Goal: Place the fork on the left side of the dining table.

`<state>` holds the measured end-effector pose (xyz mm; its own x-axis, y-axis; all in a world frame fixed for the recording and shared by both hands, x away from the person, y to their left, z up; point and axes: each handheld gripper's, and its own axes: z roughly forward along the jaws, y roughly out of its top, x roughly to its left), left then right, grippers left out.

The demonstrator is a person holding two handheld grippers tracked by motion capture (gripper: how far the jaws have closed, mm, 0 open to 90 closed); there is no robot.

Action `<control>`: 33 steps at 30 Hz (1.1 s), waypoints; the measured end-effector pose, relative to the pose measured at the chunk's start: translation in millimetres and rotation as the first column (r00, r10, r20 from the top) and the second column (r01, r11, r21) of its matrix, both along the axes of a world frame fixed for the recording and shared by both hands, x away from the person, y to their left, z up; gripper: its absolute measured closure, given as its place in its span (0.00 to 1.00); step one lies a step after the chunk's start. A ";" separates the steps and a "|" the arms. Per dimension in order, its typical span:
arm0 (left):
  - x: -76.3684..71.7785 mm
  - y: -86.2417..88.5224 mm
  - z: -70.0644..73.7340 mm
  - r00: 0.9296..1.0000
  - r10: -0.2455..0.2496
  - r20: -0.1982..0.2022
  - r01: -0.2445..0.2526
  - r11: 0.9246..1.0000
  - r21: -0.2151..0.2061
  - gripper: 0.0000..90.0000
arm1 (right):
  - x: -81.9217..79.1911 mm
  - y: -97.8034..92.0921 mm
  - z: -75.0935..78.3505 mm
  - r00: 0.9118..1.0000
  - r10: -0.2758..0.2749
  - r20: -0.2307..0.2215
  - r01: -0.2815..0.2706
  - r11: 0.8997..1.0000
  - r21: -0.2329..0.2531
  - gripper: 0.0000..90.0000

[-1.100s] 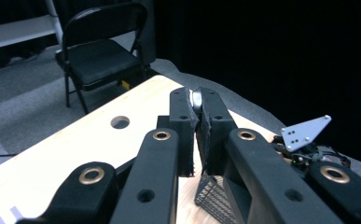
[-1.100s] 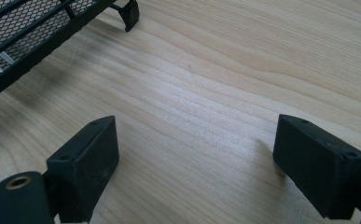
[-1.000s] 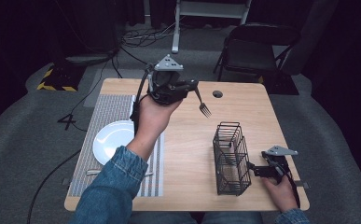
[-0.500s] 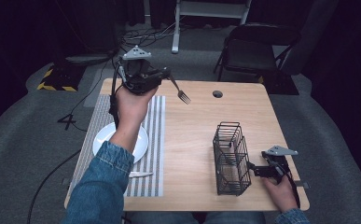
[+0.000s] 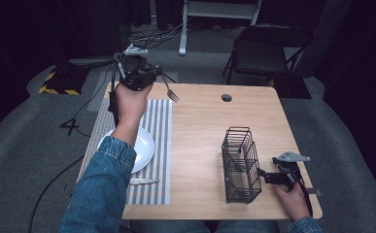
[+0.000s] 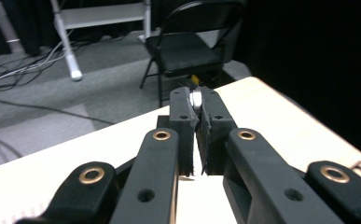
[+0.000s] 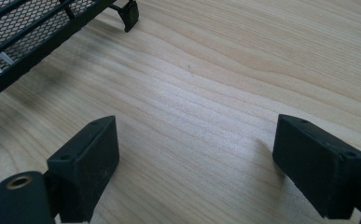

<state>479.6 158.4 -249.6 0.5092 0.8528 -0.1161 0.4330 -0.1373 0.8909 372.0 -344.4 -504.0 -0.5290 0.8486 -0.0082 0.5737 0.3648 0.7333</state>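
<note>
Left tongs (image 5: 149,77) pinch a fork (image 5: 170,91) by its handle, raised above the far end of the striped placemat (image 5: 159,145) — carrying step, likely table-setting. Next move, I judge: lower the fork onto the placemat beside the white plate (image 5: 144,145). Right tongs (image 7: 192,163) spread, resting just beside the wire caddy (image 5: 240,165). Pale wood worktop (image 5: 200,126) — dark room beyond, folding chair (image 5: 263,53), grey carpet.

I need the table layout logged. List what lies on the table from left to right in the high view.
White plate → knife → striped placemat → black wire basket → right gripper.
</note>
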 end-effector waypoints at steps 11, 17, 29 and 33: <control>32.5 30.7 -23.8 0.990 0.113 -0.086 -0.113 0.994 0.005 0.95 | 0.0 -0.1 0.0 1.000 0.000 0.001 0.000 1.000 0.000 0.16; 36.7 43.9 -42.9 0.981 0.140 -0.133 -0.144 0.989 -0.025 0.95 | 0.0 0.0 0.0 1.000 0.000 0.001 0.000 1.000 0.000 0.16; 39.0 61.2 -76.8 0.963 0.171 -0.207 -0.173 0.985 0.008 0.95 | 0.0 0.0 0.0 1.000 0.000 0.000 0.000 1.000 0.000 0.16; 39.1 66.6 -84.6 0.955 0.182 -0.233 -0.182 0.983 0.021 0.95 | 0.0 0.2 0.0 1.000 -0.003 0.000 0.003 1.000 0.000 0.16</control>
